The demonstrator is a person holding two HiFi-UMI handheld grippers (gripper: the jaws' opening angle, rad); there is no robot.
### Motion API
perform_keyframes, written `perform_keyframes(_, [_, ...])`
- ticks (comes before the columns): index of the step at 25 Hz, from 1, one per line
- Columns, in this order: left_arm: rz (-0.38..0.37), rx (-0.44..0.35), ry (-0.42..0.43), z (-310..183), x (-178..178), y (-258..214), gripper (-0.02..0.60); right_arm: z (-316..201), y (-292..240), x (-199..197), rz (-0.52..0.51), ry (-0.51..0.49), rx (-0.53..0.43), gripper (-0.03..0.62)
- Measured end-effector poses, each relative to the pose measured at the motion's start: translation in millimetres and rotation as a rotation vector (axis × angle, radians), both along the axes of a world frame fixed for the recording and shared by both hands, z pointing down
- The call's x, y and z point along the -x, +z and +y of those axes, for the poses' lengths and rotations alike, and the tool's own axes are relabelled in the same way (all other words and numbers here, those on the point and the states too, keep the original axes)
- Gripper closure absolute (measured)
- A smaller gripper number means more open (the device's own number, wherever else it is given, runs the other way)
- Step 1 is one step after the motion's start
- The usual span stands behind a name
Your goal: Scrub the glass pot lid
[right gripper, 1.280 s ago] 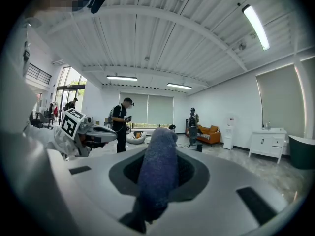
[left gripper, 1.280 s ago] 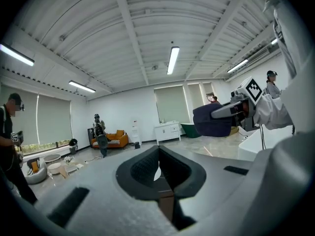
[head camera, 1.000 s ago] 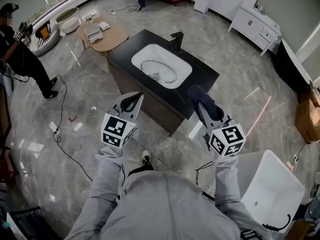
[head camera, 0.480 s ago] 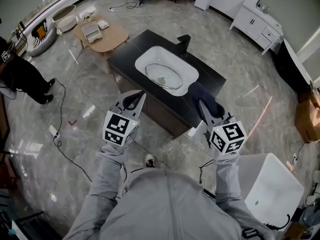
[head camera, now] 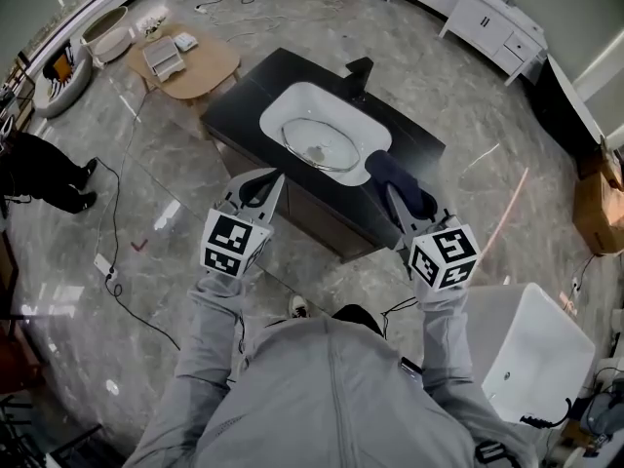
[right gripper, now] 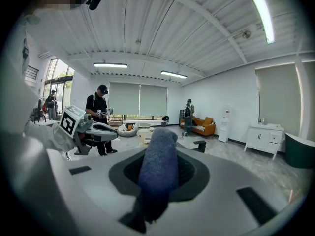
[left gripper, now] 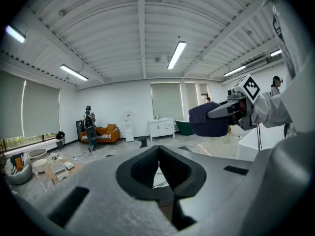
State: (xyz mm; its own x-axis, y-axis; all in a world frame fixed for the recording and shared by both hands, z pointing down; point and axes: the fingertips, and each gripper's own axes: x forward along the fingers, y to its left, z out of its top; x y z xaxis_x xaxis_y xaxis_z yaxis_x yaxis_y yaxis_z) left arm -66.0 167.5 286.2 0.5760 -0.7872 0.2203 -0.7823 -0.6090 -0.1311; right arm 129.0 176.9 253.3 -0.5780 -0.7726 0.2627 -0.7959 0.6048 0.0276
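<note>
The glass pot lid [head camera: 318, 145] lies in the white sink basin [head camera: 282, 108] set in a black counter [head camera: 241, 93]. My left gripper [head camera: 270, 182] hangs in front of the counter's near edge, shut, with nothing between its jaws; in the left gripper view [left gripper: 158, 165] its jaws meet. My right gripper [head camera: 402, 201] is shut on a dark blue sponge [head camera: 397, 183], which sticks out over the counter just right of the basin. The sponge [right gripper: 158, 165] fills the right gripper's jaws in the right gripper view. Both grippers are apart from the lid.
A black faucet [head camera: 359, 71] stands behind the basin. A white tub [head camera: 534, 357] sits on the floor at the right, a wooden table [head camera: 195, 64] at the far left. A person [head camera: 37, 169] stands left, cables trail over the floor, and a white cabinet [head camera: 495, 25] is at the back.
The counter and sink have drawn nearer and both grippers have edged toward them; the sponge now reaches over the counter beside the basin. The person at the left has shifted down the frame.
</note>
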Motion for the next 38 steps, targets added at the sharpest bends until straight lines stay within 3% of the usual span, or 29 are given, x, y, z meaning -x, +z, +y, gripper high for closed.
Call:
perform_keyframes(12, [-0.001,0.014,0.002,-46,2,12,0.554,-46,19,-3,0.02,0.024,0.039,0.51])
perform_keyframes(23, [-0.029,0.043,0.011,-138,-10,22,0.554,-136,38,-12,-0.004,0.029,0.088,0.51])
perform_keyframes(38, [-0.057,0.151,0.011,-237,-37,63,0.554,-236,89,-24,0.028,-0.028,0.207,0.51])
